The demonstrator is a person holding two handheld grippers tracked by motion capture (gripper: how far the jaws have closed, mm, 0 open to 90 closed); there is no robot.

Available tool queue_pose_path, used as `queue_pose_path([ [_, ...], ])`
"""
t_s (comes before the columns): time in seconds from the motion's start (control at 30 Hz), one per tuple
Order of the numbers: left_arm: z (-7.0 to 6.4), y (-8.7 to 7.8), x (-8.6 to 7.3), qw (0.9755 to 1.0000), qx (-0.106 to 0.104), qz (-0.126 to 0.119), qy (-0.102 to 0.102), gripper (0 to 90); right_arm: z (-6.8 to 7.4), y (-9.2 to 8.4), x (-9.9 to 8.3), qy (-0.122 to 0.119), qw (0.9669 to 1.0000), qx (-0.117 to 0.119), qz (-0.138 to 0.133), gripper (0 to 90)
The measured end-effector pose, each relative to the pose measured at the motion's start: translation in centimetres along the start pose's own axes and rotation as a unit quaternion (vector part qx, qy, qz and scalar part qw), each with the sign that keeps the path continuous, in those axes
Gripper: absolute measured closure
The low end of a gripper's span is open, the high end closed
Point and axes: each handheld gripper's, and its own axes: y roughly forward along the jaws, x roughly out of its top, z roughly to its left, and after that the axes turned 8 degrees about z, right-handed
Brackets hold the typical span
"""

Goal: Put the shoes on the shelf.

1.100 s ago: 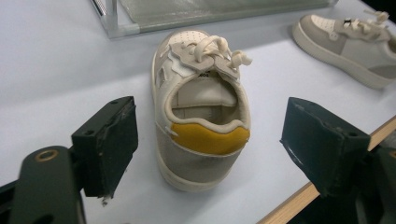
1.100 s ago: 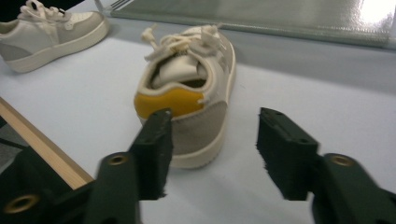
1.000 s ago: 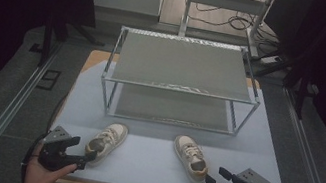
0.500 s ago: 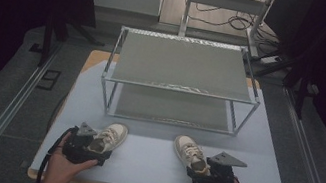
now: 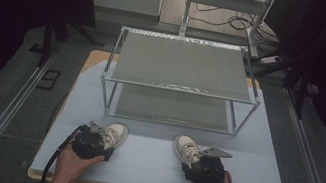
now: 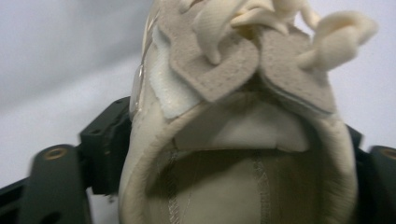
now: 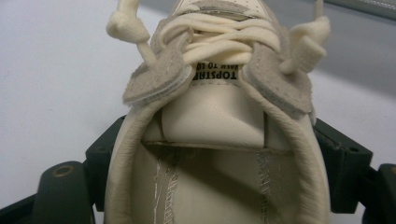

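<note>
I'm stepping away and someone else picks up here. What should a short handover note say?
Left gripper: jaws just closing, either side of the left shoe's heel; grip not confirmed.
Right gripper: the same at the right shoe's heel.
Both shoes stand on the table in front of the two-tier metal rack, toes toward it.
Done: both grippers brought to the heels.
Left: probably close, lift and set the shoes on the rack.
</note>
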Motion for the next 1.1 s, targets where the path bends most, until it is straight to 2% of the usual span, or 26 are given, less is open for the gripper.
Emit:
queue_pose_path([
  [0.07, -0.3, 0.0, 0.0, 0.9999, 0.007, -0.001, 0.009, 24.2, 0.0, 0.0, 0.0, 0.0, 1.0, 0.0, 0.0, 22.2],
  [0.23, -0.3, -0.1, 0.0, 0.9999, 0.008, -0.004, 0.013, 25.8, -0.2, -0.2, 0.0, -0.008, 0.9999, -0.007, 0.001, 26.3],
  [0.37, -0.5, -0.1, 0.0, 0.9998, 0.01, -0.005, 0.018, 26.3, -0.6, -0.5, 0.1, -0.008, 1.0, 0.0, 0.004, 27.8],
  [0.53, -1.0, -0.6, 0.4, 0.9995, 0.004, -0.021, 0.023, 26.5, -0.4, -0.7, 0.4, -0.026, 0.9996, -0.005, 0.013, 28.3],
  [0.6, -1.3, -0.8, 0.8, 0.9993, 0.0, -0.027, 0.027, 26.5, -0.4, -0.9, 0.6, -0.03, 0.9994, 0.0, 0.018, 28.4],
  [0.8, -2.2, -0.8, 2.7, 0.9988, -0.002, -0.036, 0.035, 26.4, -0.7, -1.7, 1.7, -0.026, 0.9996, -0.007, 0.005, 28.6],
  [1.1, -3.5, -0.3, 5.4, 0.9982, -0.003, -0.046, 0.04, 26.3, -1.3, -2.1, 4.3, -0.02, 0.9996, -0.022, -0.004, 28.7],
])
